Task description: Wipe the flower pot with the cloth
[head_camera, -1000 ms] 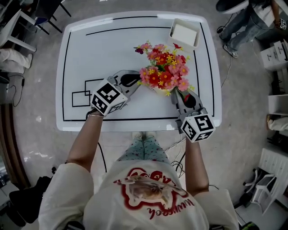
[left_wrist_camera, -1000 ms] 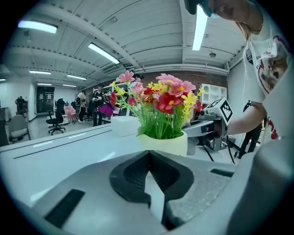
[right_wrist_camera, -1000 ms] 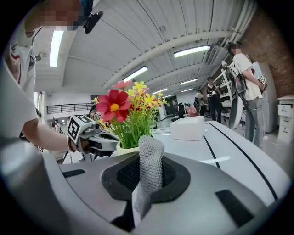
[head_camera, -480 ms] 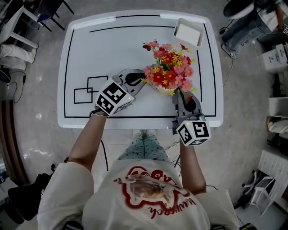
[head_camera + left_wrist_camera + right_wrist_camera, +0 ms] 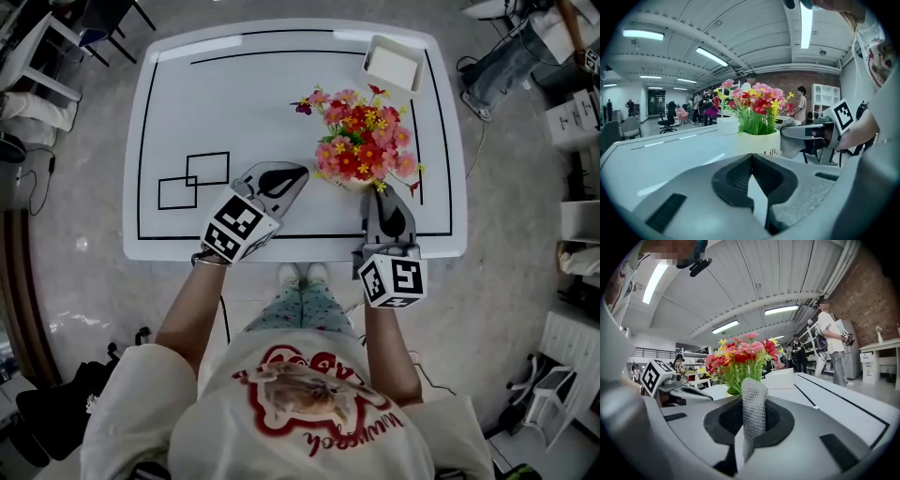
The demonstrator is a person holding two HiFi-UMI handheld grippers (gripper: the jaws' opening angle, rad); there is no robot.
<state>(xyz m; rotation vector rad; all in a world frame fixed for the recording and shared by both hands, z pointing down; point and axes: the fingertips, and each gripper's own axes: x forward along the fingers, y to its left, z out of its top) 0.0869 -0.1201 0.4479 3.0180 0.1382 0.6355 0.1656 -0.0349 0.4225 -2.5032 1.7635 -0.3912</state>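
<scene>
Left gripper (image 5: 295,175), drawn back from the flower pot (image 5: 758,143) since a second ago, now clear of its left side, jaws together and empty; right gripper (image 5: 387,195) at the pot's near side, jaws clamped on grey cloth (image 5: 753,401); pot upright on the right half of the white table (image 5: 234,94).

White T-shirt (image 5: 159,412), red chest print (image 5: 314,398)

Flower pot (image 5: 354,184) sits on the table (image 5: 234,103), right of centre. Tray (image 5: 392,67) behind it, at the far right corner. Left gripper (image 5: 296,177) just left of the pot, right gripper (image 5: 382,192) just before it (cloth (image 5: 753,404) between its jaws), both near the front edge.
</scene>
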